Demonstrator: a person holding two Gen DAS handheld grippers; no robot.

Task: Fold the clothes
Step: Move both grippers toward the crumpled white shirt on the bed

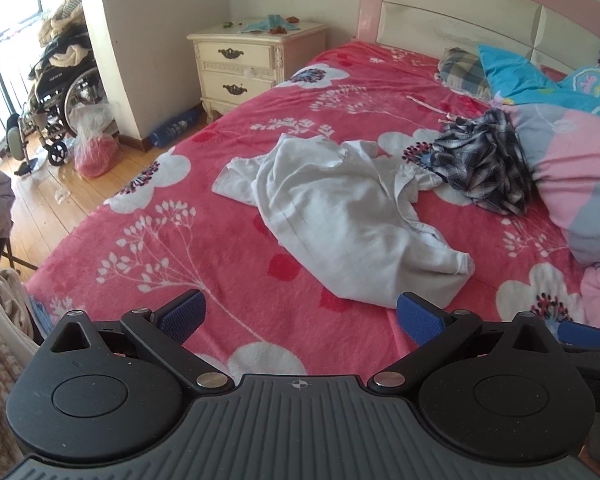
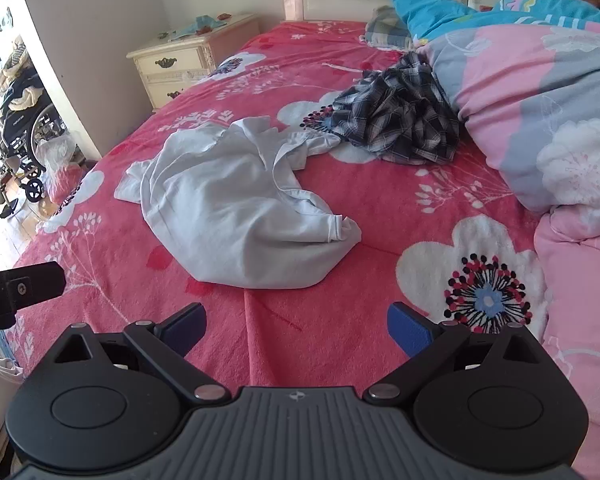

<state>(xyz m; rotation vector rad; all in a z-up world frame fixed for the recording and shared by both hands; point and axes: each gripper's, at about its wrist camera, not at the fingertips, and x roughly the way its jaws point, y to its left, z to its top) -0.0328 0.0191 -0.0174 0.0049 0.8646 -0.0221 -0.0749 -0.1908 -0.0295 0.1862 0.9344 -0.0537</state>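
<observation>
A crumpled white shirt (image 1: pixel 340 208) (image 2: pixel 236 204) lies in the middle of the red flowered bedspread (image 1: pixel 204 240) (image 2: pixel 360 184). Behind it to the right sits a bunched dark plaid garment (image 1: pixel 484 164) (image 2: pixel 396 120). My left gripper (image 1: pixel 300 316) hovers open just short of the white shirt's near hem, nothing between its blue pads. My right gripper (image 2: pixel 296 328) is open too, a little back from the shirt, empty. In the right wrist view a black part of the left gripper (image 2: pixel 20 292) pokes in at the left edge.
A pink and grey quilt (image 1: pixel 580 176) (image 2: pixel 540 100) covers a person lying at the bed's right side. A cream nightstand (image 1: pixel 252 64) (image 2: pixel 176 68) stands left of the headboard. A wheelchair (image 1: pixel 60 92) and a plastic bag (image 1: pixel 94 144) are on the wooden floor.
</observation>
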